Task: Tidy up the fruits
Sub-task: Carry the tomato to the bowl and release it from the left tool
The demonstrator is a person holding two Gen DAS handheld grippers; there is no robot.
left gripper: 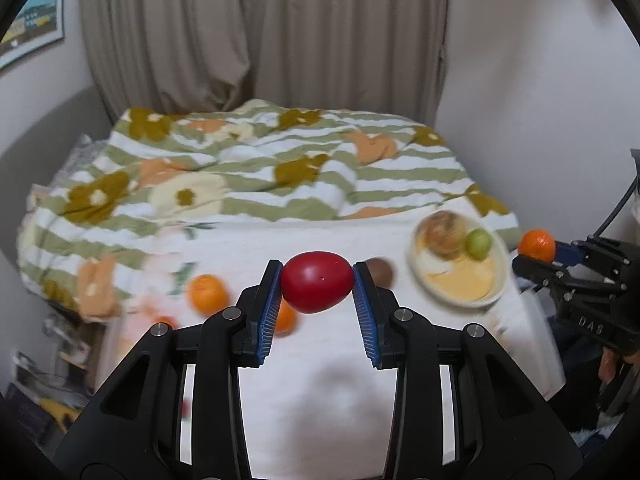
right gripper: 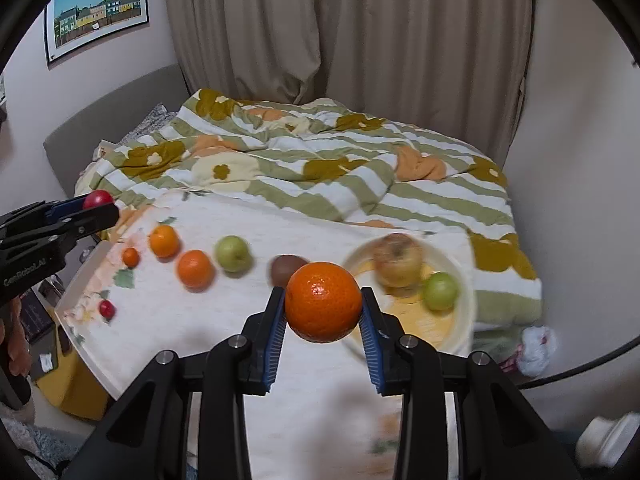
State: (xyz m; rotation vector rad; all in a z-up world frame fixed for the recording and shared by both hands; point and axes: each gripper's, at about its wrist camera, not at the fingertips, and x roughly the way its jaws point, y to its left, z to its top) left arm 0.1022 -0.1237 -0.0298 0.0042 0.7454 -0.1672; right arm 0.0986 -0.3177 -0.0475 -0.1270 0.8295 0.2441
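Observation:
My left gripper (left gripper: 317,280) is shut on a red egg-shaped fruit (left gripper: 316,286), held above the white cloth-covered table (left gripper: 320,380). My right gripper (right gripper: 323,304) is shut on an orange (right gripper: 323,302), held above the table beside the cream plate (right gripper: 460,332). The plate holds a yellowish apple (right gripper: 398,260) and a small green fruit (right gripper: 440,291). On the cloth lie a brown kiwi (right gripper: 284,268), a green apple (right gripper: 233,253), two oranges (right gripper: 195,269), a small orange fruit (right gripper: 130,257) and a small red fruit (right gripper: 107,309). The plate (left gripper: 460,280) also shows in the left wrist view.
A bed with a striped floral quilt (right gripper: 320,168) lies behind the table. Curtains (right gripper: 340,32) hang at the back. The table's left edge (right gripper: 80,336) drops to clutter on the floor. A white object (right gripper: 536,350) lies at the right below the bed.

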